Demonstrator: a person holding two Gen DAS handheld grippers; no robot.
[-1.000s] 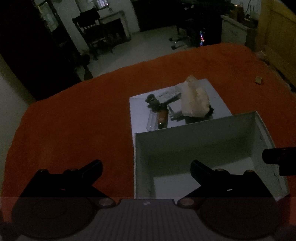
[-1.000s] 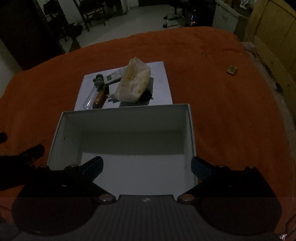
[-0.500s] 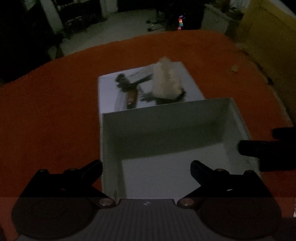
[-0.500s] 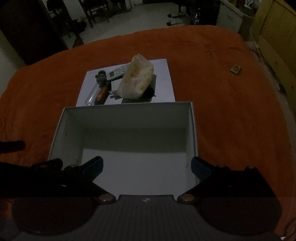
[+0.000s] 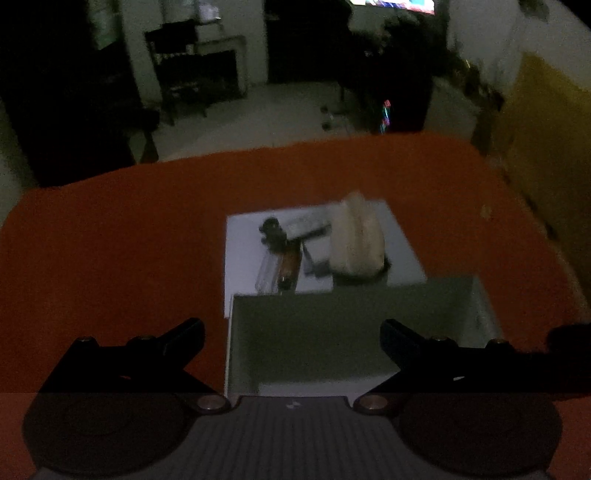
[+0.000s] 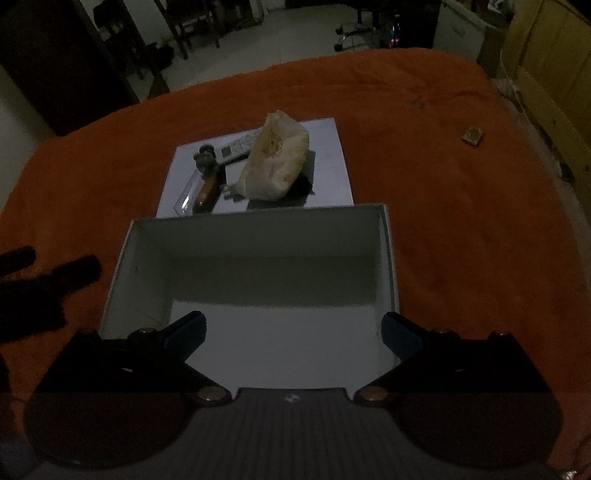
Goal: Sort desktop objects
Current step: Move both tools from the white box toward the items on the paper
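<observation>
An empty white box (image 6: pixel 388 258) (image 5: pixel 236 339) sits on the orange cloth. Behind it lies a flat white lid (image 6: pixel 332 162) (image 5: pixel 240 251) carrying a cream plastic bag (image 6: pixel 275 162) (image 5: pixel 356 234), a white remote (image 6: pixel 236 147), a brown tube (image 6: pixel 208 190) (image 5: pixel 290 264), a clear tube (image 6: pixel 186 197) and a small dark object (image 6: pixel 207 157) (image 5: pixel 273 229). My right gripper (image 6: pixel 293 328) hovers open over the box's near part, holding nothing. My left gripper (image 5: pixel 291 332) is open at the box's left near corner. The left gripper's dark fingers (image 6: pixel 51 277) show at the left of the right wrist view.
A small tan square object (image 6: pixel 472 134) lies on the orange cloth (image 6: pixel 461 221) at the far right. Beyond the cloth's far edge are a pale floor, dark chairs (image 6: pixel 192 26) and a wooden cabinet (image 6: pixel 554 66) on the right. The room is dim.
The left wrist view has tilted upward and blurred, showing more of the room; the box sits lower in its frame. The right gripper has barely moved. Both stay open.
</observation>
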